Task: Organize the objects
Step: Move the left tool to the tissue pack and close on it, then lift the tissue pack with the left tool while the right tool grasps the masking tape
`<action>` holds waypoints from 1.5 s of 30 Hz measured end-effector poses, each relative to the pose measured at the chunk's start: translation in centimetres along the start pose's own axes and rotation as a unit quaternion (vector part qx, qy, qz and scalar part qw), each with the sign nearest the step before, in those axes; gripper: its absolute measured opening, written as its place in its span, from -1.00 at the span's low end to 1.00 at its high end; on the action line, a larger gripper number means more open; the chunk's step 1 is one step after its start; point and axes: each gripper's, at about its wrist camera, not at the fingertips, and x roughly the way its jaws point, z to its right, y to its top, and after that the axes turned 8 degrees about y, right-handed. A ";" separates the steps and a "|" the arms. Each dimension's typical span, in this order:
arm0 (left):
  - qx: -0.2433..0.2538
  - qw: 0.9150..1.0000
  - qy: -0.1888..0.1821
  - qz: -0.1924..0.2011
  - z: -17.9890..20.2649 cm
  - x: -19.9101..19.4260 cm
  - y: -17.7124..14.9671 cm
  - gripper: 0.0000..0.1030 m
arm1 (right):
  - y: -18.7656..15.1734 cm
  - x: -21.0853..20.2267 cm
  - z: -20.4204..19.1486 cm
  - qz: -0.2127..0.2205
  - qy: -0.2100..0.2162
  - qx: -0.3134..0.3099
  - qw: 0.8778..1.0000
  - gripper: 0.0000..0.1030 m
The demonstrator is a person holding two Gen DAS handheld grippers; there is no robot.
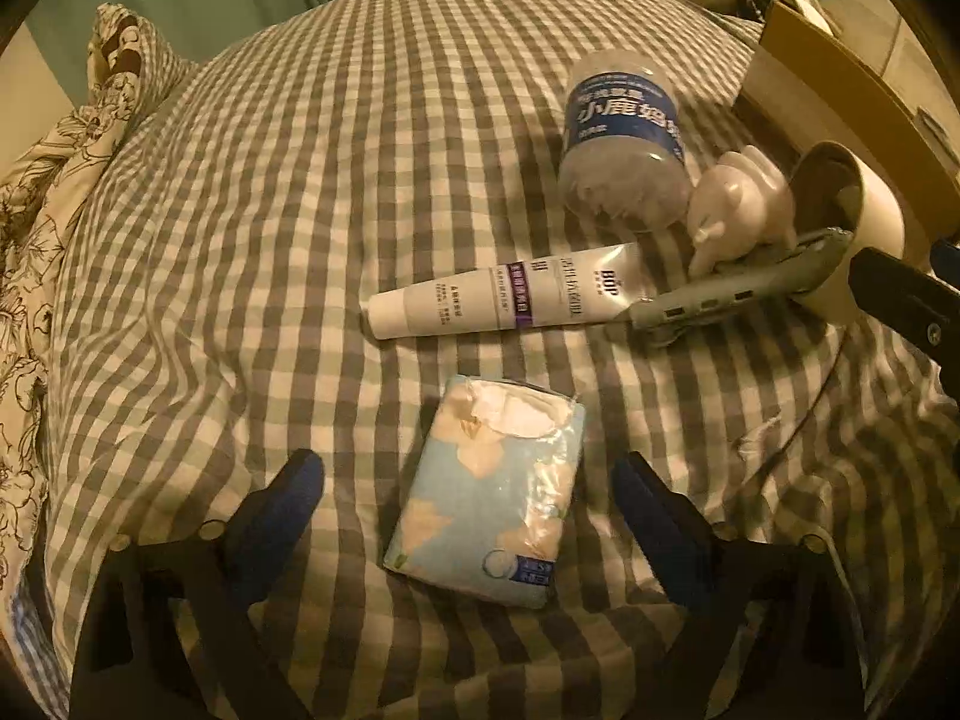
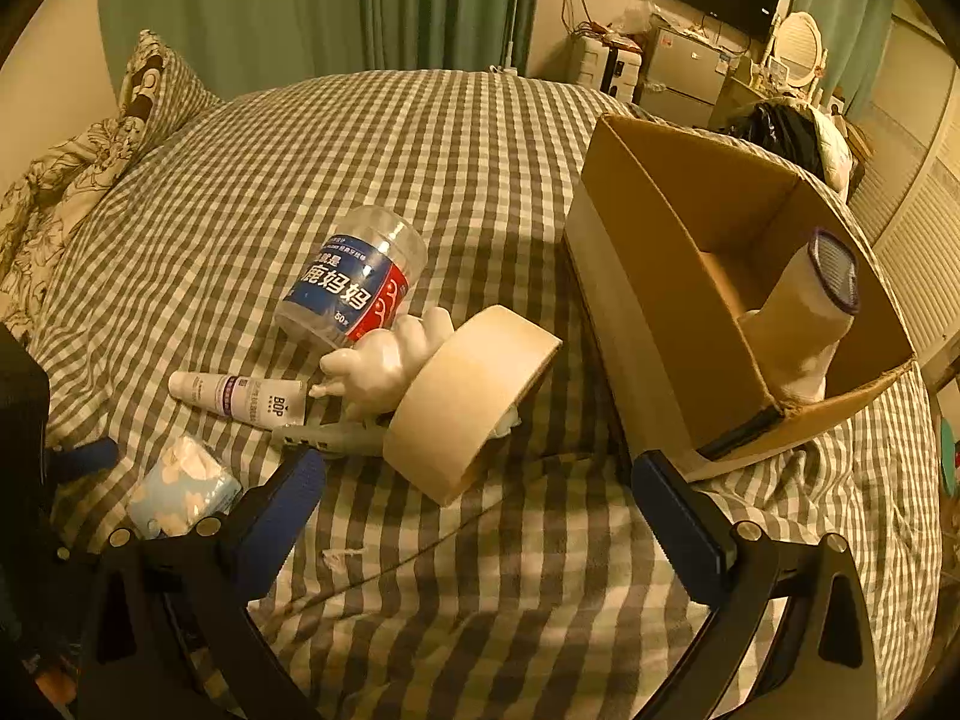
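Tissues (image 1: pixel 486 498) in a soft pale-blue pack with cream shapes, torn open at the far end, lie on the checked bedspread (image 1: pixel 270 240) between the left gripper's (image 1: pixel 468 480) wide-apart, empty jaws. Beyond lie a white tube (image 1: pixel 498 300) marked "BOP" and a clear jar (image 1: pixel 624 138) with a blue label.

Right wrist view: the right gripper (image 2: pixel 480 492), also wide and empty, hangs near a tape roll (image 2: pixel 468 402); a cardboard box (image 2: pixel 630 324) sits to the right.
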 end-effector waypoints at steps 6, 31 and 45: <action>0.007 1.000 -0.015 -0.023 0.4 0.8 -0.3 0.36 | 0.9 1.4 -0.2 -0.003 -0.015 0.013 1.000 0.96; -0.042 0.994 -0.025 0.097 -1.5 -6.7 -1.4 0.13 | -0.5 -2.3 -1.1 0.021 0.054 -0.017 0.998 -0.46; -0.070 0.983 -0.037 0.168 -2.7 -13.8 -1.6 0.12 | -0.6 -12.4 -2.0 0.087 0.137 -0.048 0.986 -0.57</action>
